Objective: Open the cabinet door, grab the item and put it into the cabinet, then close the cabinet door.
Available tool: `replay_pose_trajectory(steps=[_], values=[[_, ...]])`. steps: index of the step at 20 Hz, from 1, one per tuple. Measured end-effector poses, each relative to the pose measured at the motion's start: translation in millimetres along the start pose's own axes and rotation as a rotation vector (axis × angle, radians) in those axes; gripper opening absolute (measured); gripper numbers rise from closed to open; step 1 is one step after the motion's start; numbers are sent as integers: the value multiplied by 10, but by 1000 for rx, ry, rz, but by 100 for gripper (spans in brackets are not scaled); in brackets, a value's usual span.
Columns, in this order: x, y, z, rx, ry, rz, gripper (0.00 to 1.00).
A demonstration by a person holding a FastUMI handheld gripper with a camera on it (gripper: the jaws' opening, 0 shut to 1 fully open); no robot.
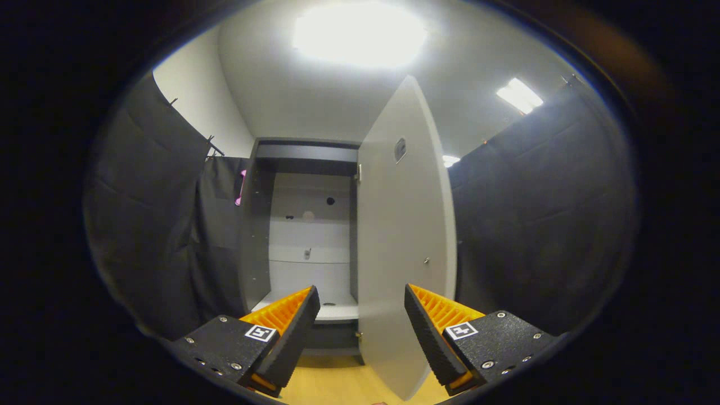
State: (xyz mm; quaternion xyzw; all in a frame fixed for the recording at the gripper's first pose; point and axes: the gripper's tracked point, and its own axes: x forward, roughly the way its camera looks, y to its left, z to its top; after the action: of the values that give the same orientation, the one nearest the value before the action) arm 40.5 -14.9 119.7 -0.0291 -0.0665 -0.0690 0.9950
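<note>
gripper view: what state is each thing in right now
door: open, swung out toward the tongs, edge between the fingers
cabinet: open, shelves showing, no item seen on the bottom shelf
tongs: open, holding nothing
ceiling lights: on

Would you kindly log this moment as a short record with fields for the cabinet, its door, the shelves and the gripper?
cabinet: tall grey cabinet standing against the black cloth wall, beyond the gripper
door: cabinet door swung open, hinged at the right of the opening
shelves: white shelves inside; a few small items, too small to name
gripper: gripper with jaws open, nothing between them, door edge just ahead
floor: wooden floor
</note>
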Motion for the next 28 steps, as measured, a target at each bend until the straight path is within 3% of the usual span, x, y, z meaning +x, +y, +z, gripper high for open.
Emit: replay_pose_trajectory(steps=[10,17,28], values=[[23,1226,-1763,25,247,187,94],[-152,1713,-3117,13,464,228,94],[-341,1921,-4078,-39,651,236,94]])
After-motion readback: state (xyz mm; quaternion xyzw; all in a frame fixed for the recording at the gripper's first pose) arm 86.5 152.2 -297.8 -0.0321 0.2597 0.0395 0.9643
